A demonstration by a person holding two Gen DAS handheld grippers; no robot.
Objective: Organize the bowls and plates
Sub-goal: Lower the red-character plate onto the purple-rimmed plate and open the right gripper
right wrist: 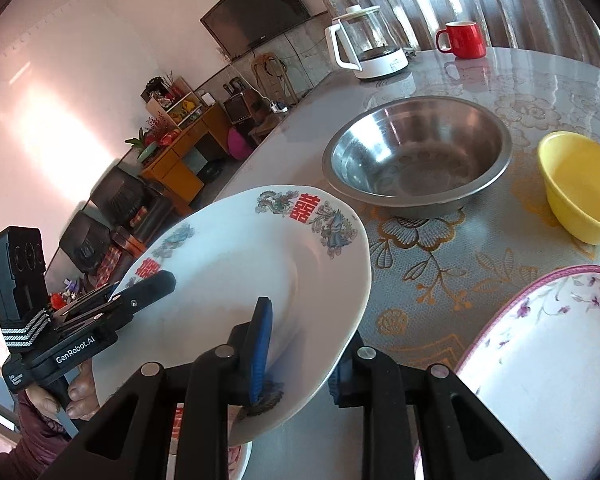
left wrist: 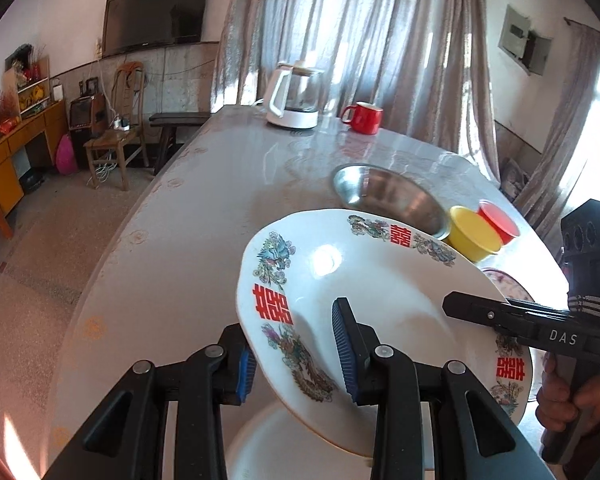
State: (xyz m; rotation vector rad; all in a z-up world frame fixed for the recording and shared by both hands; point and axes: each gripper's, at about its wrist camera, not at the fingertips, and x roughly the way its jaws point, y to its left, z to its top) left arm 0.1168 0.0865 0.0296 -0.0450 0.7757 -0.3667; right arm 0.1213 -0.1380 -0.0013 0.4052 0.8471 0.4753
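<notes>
left wrist: faces across table (left wrist: 204, 184), close | right wrist: same, from opposite side | shared: steel bowl (left wrist: 396, 196)

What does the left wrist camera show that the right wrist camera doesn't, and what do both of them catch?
Only the left wrist view shows the whole red bowl behind the yellow bowl, and the wooden chair by the wall.

Only the right wrist view shows the broad face of the purple-flowered plate and the gold floral table cover under it.

Both show the double-happiness plate held tilted above the table, the left claw and right claw each on its rim, the steel bowl, kettle, red mug and TV.
</notes>
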